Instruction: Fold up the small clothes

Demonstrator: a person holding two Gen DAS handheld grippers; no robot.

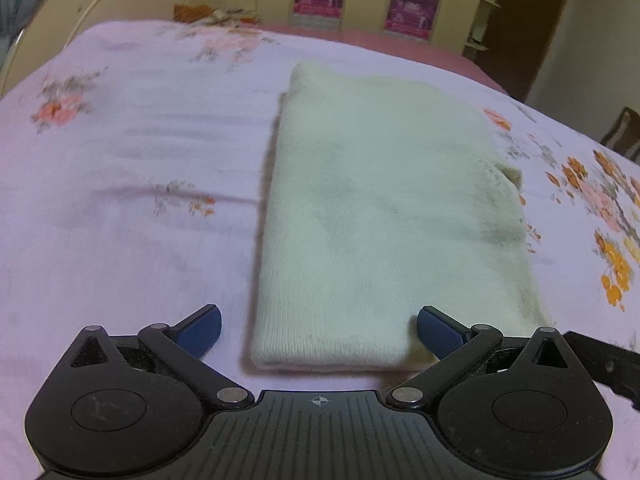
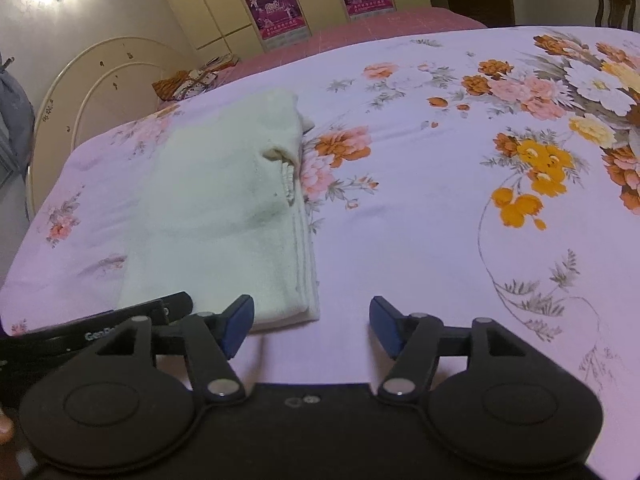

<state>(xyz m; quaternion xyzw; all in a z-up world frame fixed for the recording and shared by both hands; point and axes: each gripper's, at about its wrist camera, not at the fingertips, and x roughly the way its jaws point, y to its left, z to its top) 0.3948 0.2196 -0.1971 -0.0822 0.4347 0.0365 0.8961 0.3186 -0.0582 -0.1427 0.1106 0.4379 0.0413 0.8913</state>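
A cream knitted garment (image 1: 372, 208) lies folded into a long rectangle on the floral bedsheet (image 1: 120, 160). My left gripper (image 1: 319, 330) hovers at the garment's near end, its blue pads spread wide and off the cloth. In the right wrist view the same garment (image 2: 224, 208) lies to the left, its stacked folded edges facing right. My right gripper (image 2: 311, 326) stands open just past the garment's near right corner, with only bare sheet between its pads. The left gripper's black body (image 2: 100, 328) shows at the lower left of that view.
The lilac sheet (image 2: 440, 200) with orange and pink flowers covers the bed. A cream metal headboard (image 2: 80, 92) stands at the far left. An orange patterned cloth (image 2: 188, 80) lies at the bed's far edge. Cupboards with pink posters (image 2: 276, 8) line the back wall, a chair (image 2: 614, 2) at far right.
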